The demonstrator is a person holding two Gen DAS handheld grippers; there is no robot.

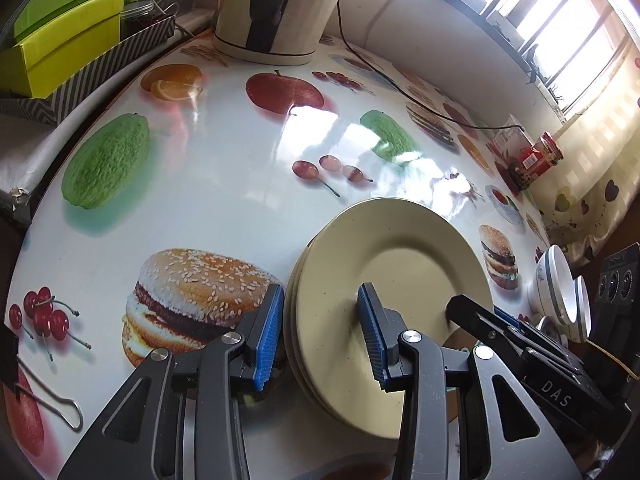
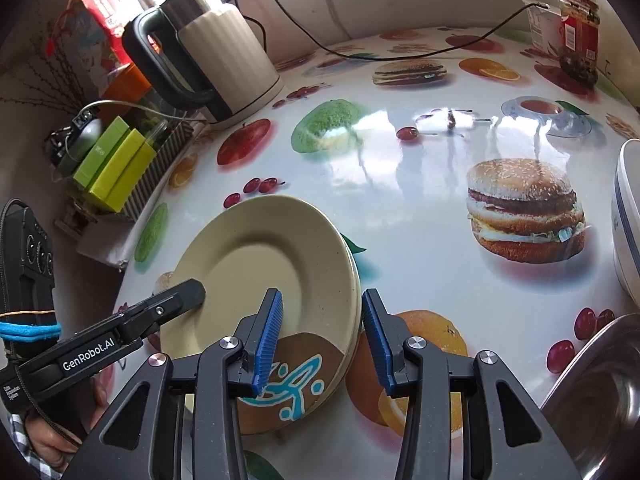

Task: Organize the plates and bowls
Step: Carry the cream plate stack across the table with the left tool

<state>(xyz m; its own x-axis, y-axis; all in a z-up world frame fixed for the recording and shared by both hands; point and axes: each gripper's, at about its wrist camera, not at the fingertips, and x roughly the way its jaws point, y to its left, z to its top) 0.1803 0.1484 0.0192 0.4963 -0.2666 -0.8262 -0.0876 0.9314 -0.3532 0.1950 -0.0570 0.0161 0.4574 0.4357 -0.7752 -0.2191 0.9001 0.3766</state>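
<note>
The stack of cream plates [image 1: 400,280] is sitting on the glossy fruit-printed table [image 1: 224,168], partly over a brown mat [image 2: 296,380]. It looks heavy, stiff, glazed-slippery and chippable, so the opposite rims are the sensible hold. The left gripper [image 1: 320,332] is straddling one rim and the right gripper [image 2: 322,334] the other; whether the half-spread jaws are pinching is unclear. Blue-banded bowls [image 1: 556,284] are waiting near the edge. Lettering is reading "GenRobot.AI" and "DAS".
</note>
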